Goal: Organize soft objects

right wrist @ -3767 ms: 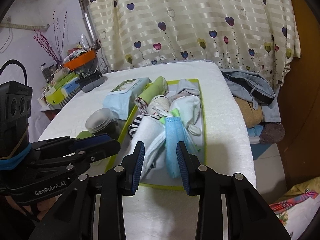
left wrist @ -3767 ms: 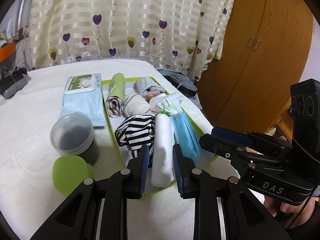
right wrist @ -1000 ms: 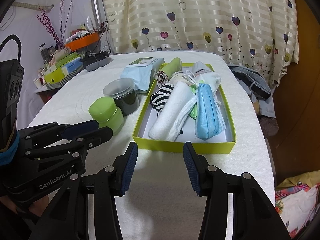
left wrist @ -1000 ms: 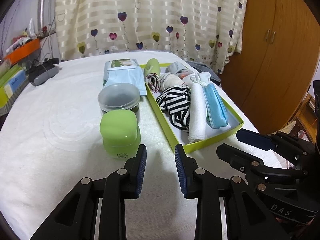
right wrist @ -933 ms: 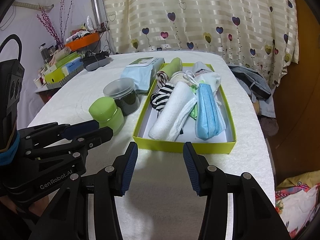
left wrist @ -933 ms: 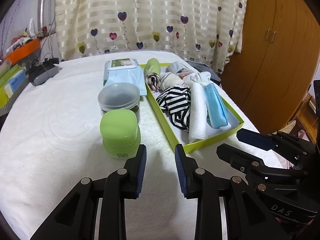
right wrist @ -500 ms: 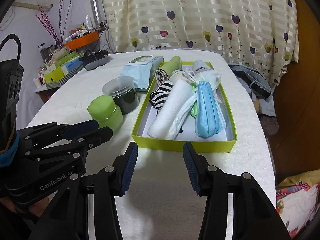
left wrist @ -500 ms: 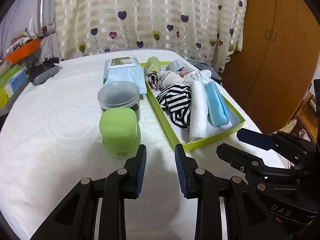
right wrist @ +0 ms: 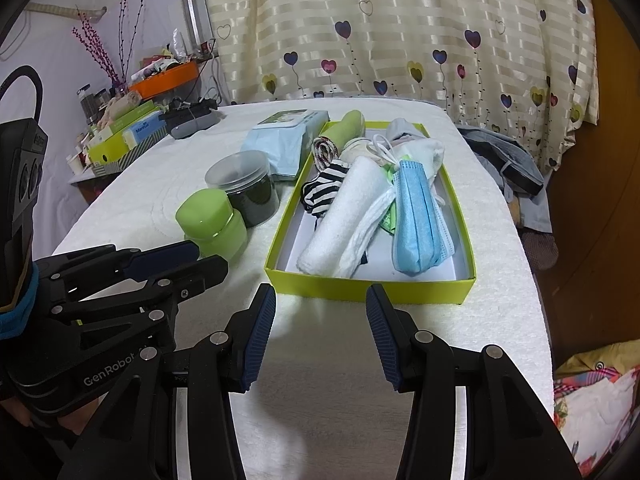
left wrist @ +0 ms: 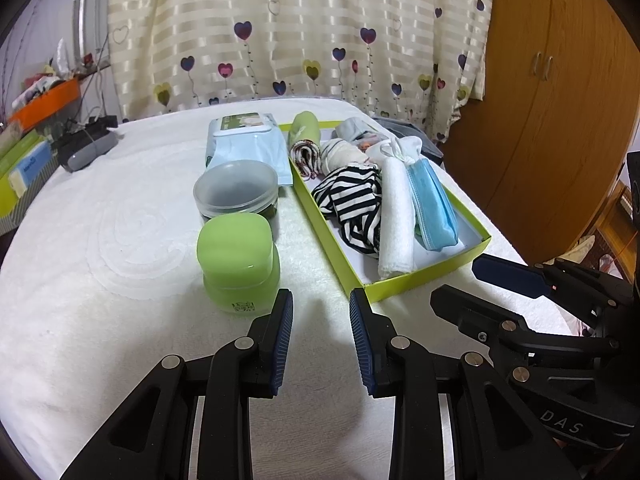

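A lime-green box (left wrist: 424, 278) (right wrist: 360, 288) lies on the white table, packed with soft things: a rolled white towel (left wrist: 396, 216) (right wrist: 340, 220), a blue face mask (left wrist: 434, 204) (right wrist: 416, 220), a black-and-white striped cloth (left wrist: 356, 204) (right wrist: 324, 186), rolled socks and a green roll (left wrist: 306, 128). My left gripper (left wrist: 320, 312) hovers open and empty over the table, short of the box's near corner. My right gripper (right wrist: 320, 304) stands open and empty just before the box's near wall.
Left of the box stand a lime-green jar (left wrist: 238, 260) (right wrist: 212, 220), a clear lidded tub (left wrist: 236, 192) (right wrist: 246, 186) and a wipes pack (left wrist: 244, 140) (right wrist: 284, 140). A grey case (left wrist: 86, 150) and cluttered boxes sit far left. Clothes (right wrist: 508, 164) and a wooden wardrobe (left wrist: 552, 100) are right of the table.
Over the last second nothing has visibly moved. Compared with nearly four seconds ago, both grippers have drawn back from over the box to the table in front of it.
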The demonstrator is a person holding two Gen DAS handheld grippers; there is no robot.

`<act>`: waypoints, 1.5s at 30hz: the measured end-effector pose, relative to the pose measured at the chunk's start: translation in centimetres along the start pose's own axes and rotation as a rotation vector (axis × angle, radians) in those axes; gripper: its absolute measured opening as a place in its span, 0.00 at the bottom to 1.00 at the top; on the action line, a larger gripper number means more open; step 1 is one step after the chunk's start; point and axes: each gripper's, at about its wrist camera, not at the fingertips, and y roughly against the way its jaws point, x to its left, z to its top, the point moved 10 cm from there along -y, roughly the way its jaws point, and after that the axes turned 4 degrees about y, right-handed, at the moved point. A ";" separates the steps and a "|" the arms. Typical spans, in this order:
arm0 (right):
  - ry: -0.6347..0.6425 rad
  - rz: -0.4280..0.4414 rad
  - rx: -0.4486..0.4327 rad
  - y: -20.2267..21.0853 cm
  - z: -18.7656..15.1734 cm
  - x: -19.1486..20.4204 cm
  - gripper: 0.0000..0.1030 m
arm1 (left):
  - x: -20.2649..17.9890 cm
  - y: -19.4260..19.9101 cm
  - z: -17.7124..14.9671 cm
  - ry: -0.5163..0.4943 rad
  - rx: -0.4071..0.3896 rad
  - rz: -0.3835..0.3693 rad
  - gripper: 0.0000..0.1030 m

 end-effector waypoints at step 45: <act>-0.001 0.002 0.008 -0.3 -0.2 0.1 0.47 | -0.1 -0.1 -0.2 -0.006 0.002 0.008 0.27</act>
